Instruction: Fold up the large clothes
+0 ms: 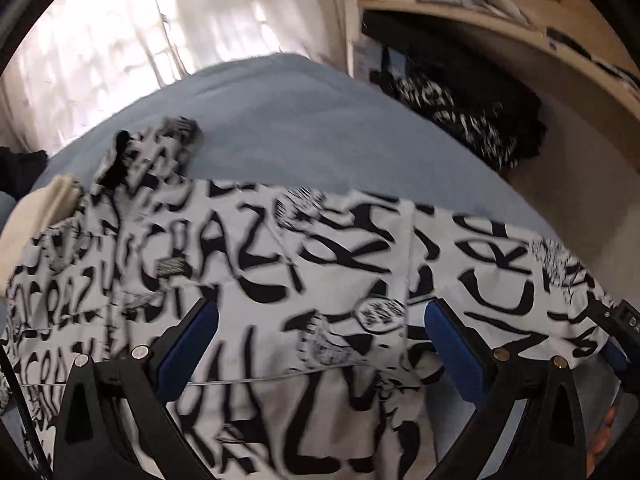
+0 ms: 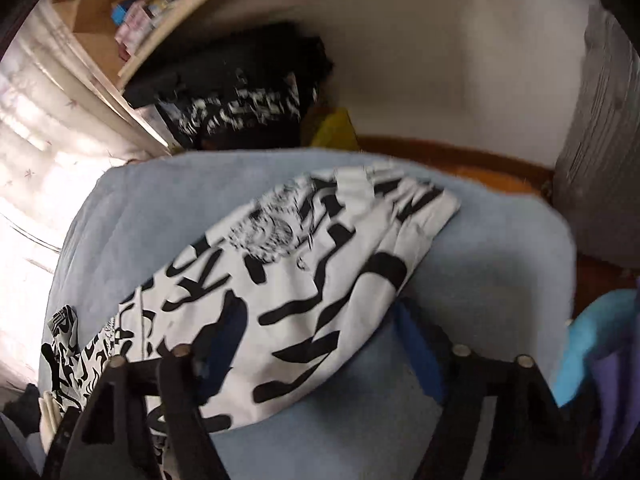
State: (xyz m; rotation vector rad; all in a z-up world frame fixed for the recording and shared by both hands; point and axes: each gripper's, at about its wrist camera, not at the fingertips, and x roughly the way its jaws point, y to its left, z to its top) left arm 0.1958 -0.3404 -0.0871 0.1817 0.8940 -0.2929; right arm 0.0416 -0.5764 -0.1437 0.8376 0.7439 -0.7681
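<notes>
We hold both grippers over the black-and-white printed garment (image 1: 280,264) spread on a pale blue blanket (image 1: 304,120). The left gripper (image 1: 320,340) stands wide open above the cloth; the right gripper (image 2: 320,344) too gapes, gripping nothing. Dark clothes (image 2: 240,92) crowd beneath a wooden shelf (image 1: 500,20); curtains (image 1: 120,40) glow behind.

A white garment (image 1: 280,264) scrawled with black lettering lies on a pale blue blanket (image 1: 304,120), while the dark heap (image 1: 460,116) at upper right, blurred, seems black with white print.
</notes>
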